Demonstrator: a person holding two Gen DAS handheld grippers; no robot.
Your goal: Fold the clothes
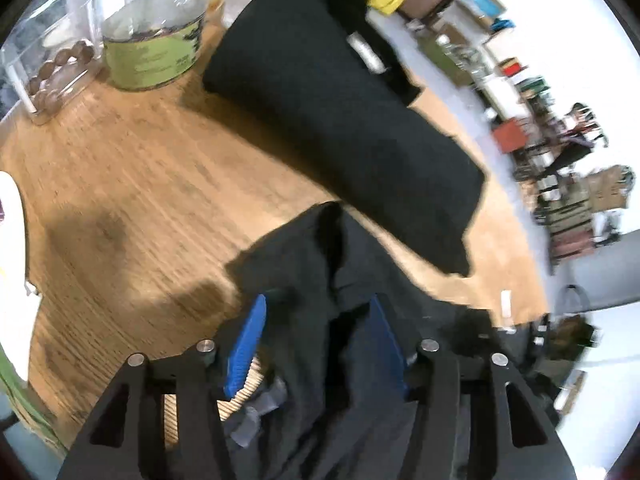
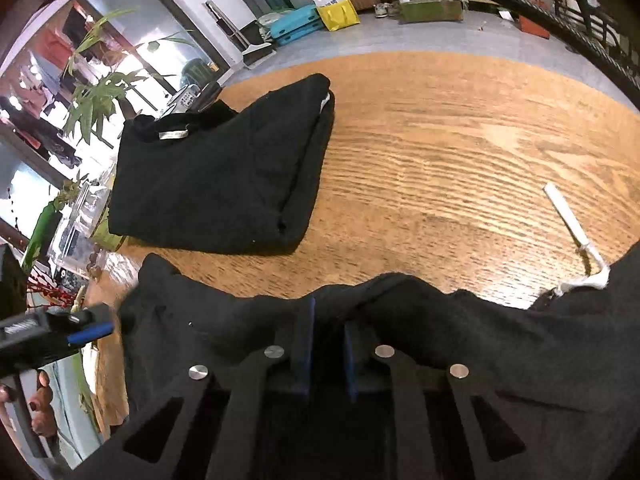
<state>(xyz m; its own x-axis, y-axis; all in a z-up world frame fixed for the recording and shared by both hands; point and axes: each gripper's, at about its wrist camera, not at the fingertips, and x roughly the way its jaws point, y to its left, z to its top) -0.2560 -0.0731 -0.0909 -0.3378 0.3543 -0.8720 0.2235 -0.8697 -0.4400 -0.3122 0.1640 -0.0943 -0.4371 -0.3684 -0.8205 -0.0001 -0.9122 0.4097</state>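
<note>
The left gripper (image 1: 320, 320) sits at the bottom centre of the left wrist view, its blue fingers (image 1: 246, 344) standing apart with a fold of the dark garment (image 1: 352, 360) bunched between them; the cloth drapes over the right finger and down across the black frame, and the blur makes it hard to say whether the pads actually press the cloth. In the right wrist view this same gripper enters from the lower left edge, pointing rightward toward the garment's left corner, with a person's hand (image 2: 38, 404) wrapped around its handle below.

The right gripper (image 2: 329, 344) points forward from the bottom centre of its own view, its two blue fingers (image 2: 304, 344) drawn close together and clamped on the near edge of the dark garment, which spreads across the whole lower part of the frame and hides most of the frame's base.

Beyond it on the wooden table (image 2: 460, 140), a folded black garment (image 2: 216, 180) lies flat at the centre left, a pale neck label (image 2: 173, 135) showing at its upper end. A thin white strip (image 2: 568, 220) lies at the right, just beside the held garment's edge. In the left wrist view a glass jar (image 1: 154, 28) with a green label stands at the upper left, beside a clear box (image 1: 52, 56) holding round brown items.
</note>
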